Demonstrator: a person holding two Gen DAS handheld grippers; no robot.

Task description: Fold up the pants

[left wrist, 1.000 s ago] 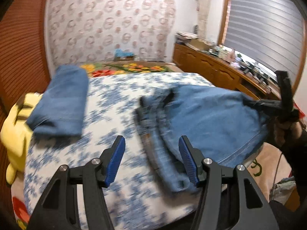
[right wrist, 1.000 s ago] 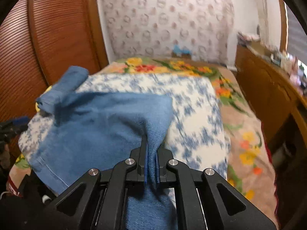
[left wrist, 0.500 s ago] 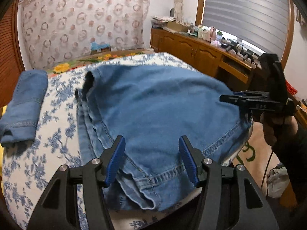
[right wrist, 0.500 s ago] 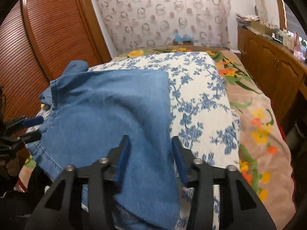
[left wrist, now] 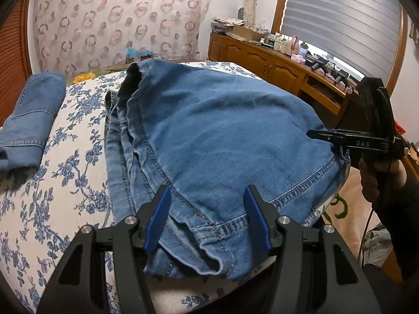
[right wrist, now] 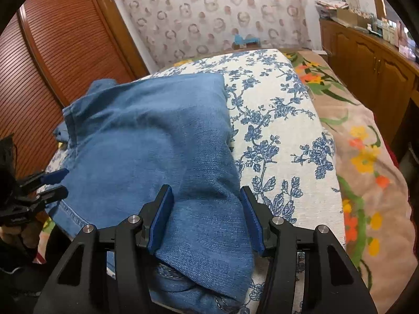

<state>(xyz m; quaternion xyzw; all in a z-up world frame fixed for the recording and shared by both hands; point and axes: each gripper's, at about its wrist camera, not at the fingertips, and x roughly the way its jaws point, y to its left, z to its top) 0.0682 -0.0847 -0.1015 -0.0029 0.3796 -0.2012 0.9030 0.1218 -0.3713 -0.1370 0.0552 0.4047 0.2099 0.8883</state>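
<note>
Blue denim pants (left wrist: pixel 222 136) lie folded over on the floral bedspread (left wrist: pixel 52 188), hem edge toward me; they also show in the right wrist view (right wrist: pixel 146 144). My left gripper (left wrist: pixel 207 214) is open just above the near hem, holding nothing. My right gripper (right wrist: pixel 207 214) is open over the near corner of the denim, holding nothing. The right gripper also appears in the left wrist view (left wrist: pixel 324 134) at the fabric's right edge. The left gripper appears in the right wrist view (right wrist: pixel 55 180) at the left edge.
A second pair of folded jeans (left wrist: pixel 31 115) lies at the bed's far left. A wooden cabinet (left wrist: pixel 275 65) with clutter runs along the right wall under the window. A wooden slatted wardrobe (right wrist: pixel 52 57) stands on the left. A flowered blanket (right wrist: pixel 366 157) covers the bed's right side.
The right gripper opened and let go of the pants, which now lie flat over the bed. The left gripper came close above the near hem.
</note>
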